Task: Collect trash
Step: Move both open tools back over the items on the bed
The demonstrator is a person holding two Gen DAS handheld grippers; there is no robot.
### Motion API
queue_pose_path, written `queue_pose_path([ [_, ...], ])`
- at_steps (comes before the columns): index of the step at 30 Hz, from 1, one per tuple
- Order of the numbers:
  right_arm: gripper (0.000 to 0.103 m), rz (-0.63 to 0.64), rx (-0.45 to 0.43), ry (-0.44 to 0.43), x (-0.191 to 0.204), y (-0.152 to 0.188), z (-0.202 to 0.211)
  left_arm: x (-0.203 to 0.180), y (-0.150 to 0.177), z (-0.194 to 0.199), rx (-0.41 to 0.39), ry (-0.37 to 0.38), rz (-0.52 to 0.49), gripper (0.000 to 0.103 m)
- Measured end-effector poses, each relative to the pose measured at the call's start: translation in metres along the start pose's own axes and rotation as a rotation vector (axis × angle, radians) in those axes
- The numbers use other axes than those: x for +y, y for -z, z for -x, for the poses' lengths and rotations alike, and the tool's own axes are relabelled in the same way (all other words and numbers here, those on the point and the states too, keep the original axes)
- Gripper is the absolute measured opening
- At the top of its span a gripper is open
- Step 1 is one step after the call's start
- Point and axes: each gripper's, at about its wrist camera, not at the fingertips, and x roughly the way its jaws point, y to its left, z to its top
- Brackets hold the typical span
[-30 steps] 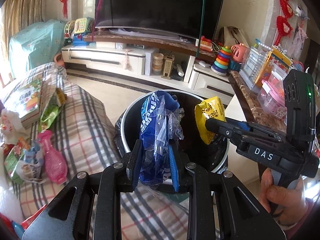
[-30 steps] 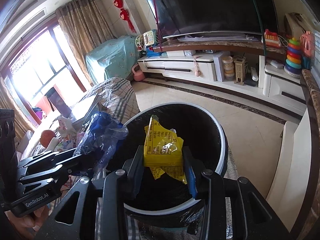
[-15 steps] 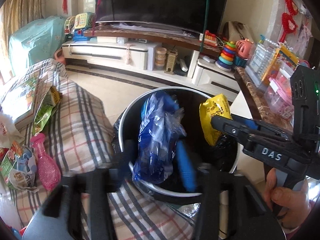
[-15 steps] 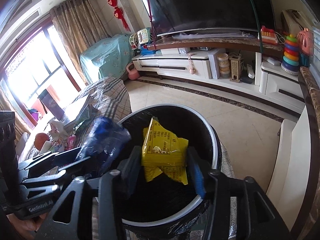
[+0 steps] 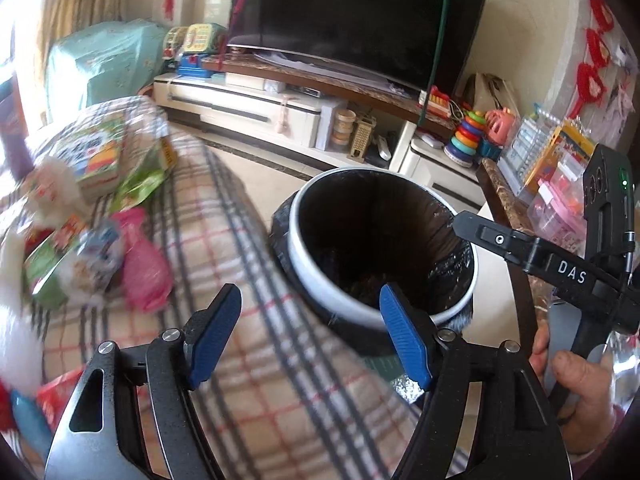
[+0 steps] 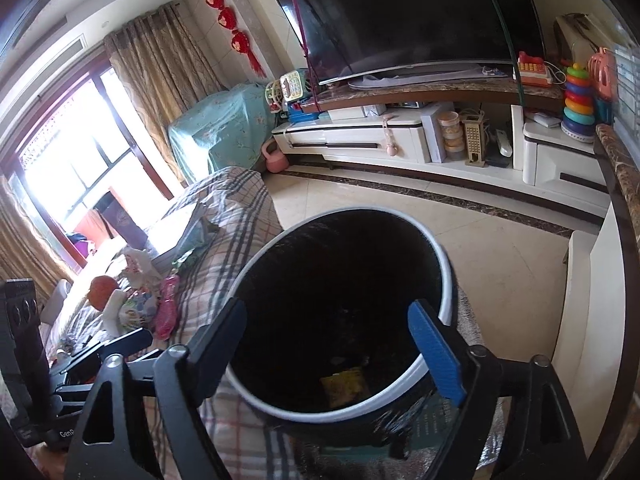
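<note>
A round white-rimmed trash bin point(image 5: 304, 256) lined with a black bag stands beside the plaid-covered sofa; it also shows in the right wrist view point(image 6: 446, 276). A yellow snack wrapper point(image 6: 346, 386) lies at its bottom. My left gripper point(image 5: 308, 338) is open and empty, at the bin's near-left rim. My right gripper point(image 6: 326, 354) is open and empty over the bin's mouth; it shows at the right in the left wrist view point(image 5: 460, 220). Several pieces of trash lie on the sofa: a pink bottle point(image 5: 142, 260), a green wrapper point(image 5: 140, 182) and small packets point(image 5: 76, 256).
The plaid sofa cover point(image 5: 224, 240) fills the left. A TV stand point(image 5: 256, 104) with a large TV point(image 5: 360, 24) lines the far wall. A marble-topped counter point(image 5: 508, 200) with toys and boxes is at the right. Tiled floor point(image 6: 400, 216) lies beyond the bin.
Both grippers opened. The blue plastic bag and the yellow wrapper dropped into the bin. The left gripper swung slightly left toward the sofa.
</note>
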Motion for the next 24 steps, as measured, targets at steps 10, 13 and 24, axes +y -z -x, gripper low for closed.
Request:
queue_pose_path([
  [10,0.091,0.027,0.017,-0.090,0.049,0.037,0.013,0.037,0.050,0.063,-0.061,-0.041,0.073,0.075],
  [13,0.091,0.048,0.031,-0.102,0.065,0.051,0.014,0.054,0.067,0.077,-0.064,-0.051,0.103,0.075],
  [24,0.092,0.111,0.092,-0.165,0.121,0.096,0.013,0.115,0.120,0.119,-0.074,-0.145,0.200,0.075],
])
